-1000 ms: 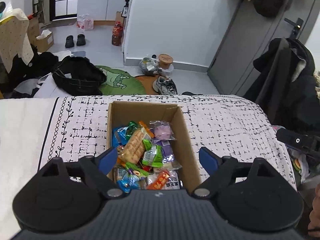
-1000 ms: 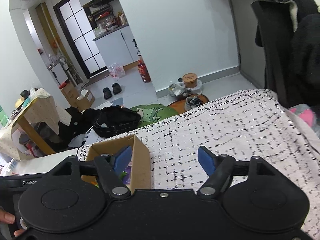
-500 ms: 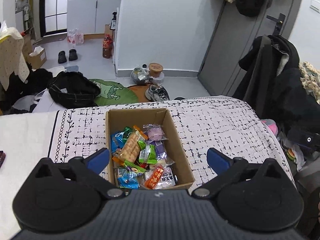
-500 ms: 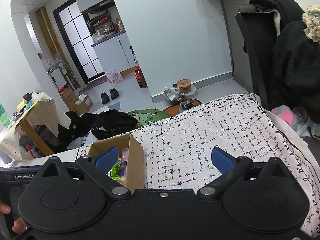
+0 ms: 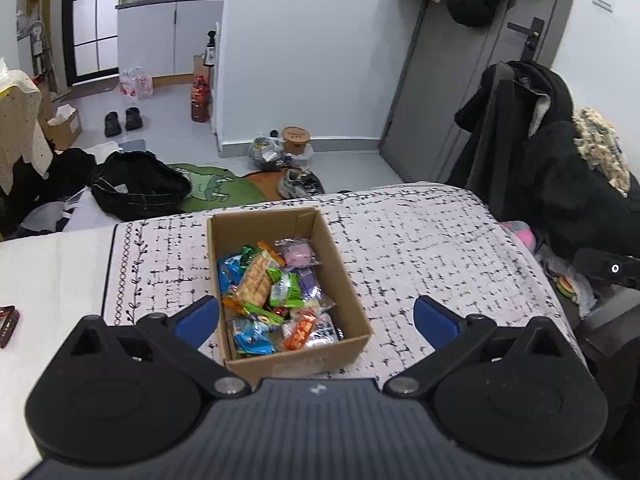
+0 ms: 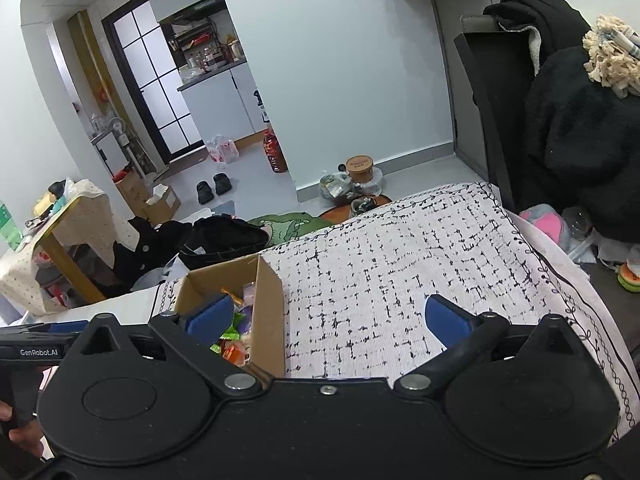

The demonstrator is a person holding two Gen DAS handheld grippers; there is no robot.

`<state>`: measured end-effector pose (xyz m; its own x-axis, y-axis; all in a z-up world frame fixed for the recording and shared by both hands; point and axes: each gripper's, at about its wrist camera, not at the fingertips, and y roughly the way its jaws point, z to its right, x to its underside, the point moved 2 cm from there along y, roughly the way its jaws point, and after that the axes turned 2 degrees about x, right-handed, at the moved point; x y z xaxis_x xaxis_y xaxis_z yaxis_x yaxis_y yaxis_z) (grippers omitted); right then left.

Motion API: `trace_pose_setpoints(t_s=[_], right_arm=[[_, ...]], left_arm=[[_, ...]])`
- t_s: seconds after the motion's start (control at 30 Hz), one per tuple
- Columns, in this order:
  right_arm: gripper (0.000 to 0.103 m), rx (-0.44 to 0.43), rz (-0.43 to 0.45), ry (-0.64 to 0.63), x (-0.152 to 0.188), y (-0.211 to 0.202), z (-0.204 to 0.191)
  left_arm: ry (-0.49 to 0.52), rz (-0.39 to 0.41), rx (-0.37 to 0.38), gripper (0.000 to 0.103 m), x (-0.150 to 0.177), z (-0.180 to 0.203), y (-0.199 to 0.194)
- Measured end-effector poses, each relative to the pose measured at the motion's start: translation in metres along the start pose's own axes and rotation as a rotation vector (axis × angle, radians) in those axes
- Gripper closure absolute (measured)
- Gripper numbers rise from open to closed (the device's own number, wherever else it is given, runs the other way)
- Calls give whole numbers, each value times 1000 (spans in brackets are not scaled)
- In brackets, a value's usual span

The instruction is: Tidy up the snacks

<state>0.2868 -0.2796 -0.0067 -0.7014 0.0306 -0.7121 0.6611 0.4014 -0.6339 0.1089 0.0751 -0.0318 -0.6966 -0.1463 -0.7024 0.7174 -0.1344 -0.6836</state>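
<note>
- Left wrist view is showing the left gripper (image 5: 316, 316) standing with its jaws spread wide and nothing between its blue pads (image 5: 198, 320); the jaws have just been opening.
- A cardboard box (image 5: 348, 300) is sitting on a bed cover (image 5: 420, 248) printed with black marks, directly ahead of that gripper and apart from its pads.
- Snack packets (image 5: 276, 292) are lying loose inside the box in a mixed heap: green, blue, orange and pale purple wrappers, with a long biscuit pack (image 5: 254, 280) resting across the top.
- A small dark packet (image 5: 8, 326) is lying on the plain white part of the bed at the far left edge, well apart from the box.
- Right wrist view is showing the right gripper (image 6: 328, 320) likewise gaping wide and empty, its jaws also having just been opening.
- In this view the box (image 6: 268, 312) is sitting to the left, with the gripper's left pad (image 6: 210, 316) showing in front of the open top; whether it is touching anything cannot be told.
- Bare patterned cover is lying between the two pads of the right gripper.
- Fingers of a person's hand (image 6: 20, 436) are showing at the lower left corner, beside the body of the other gripper.
- Dark coats (image 5: 560, 184) are hanging beyond the right side of the bed.
</note>
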Motion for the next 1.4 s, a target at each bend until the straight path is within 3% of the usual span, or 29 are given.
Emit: trace_pose_setpoints(t_s=[0.4,0.93,1.4], right_arm=[[0,4,-4,-13,9,-29,2],[0,-57,-40,-142,21,-47,-16],[0,-79,-33,-131,23,-52,-19]], left_arm=[[53,15,3,0,8,19,-26],[37,-3,-5,0,21,34,-40],[15,-15,-15,0,25,34,-44]])
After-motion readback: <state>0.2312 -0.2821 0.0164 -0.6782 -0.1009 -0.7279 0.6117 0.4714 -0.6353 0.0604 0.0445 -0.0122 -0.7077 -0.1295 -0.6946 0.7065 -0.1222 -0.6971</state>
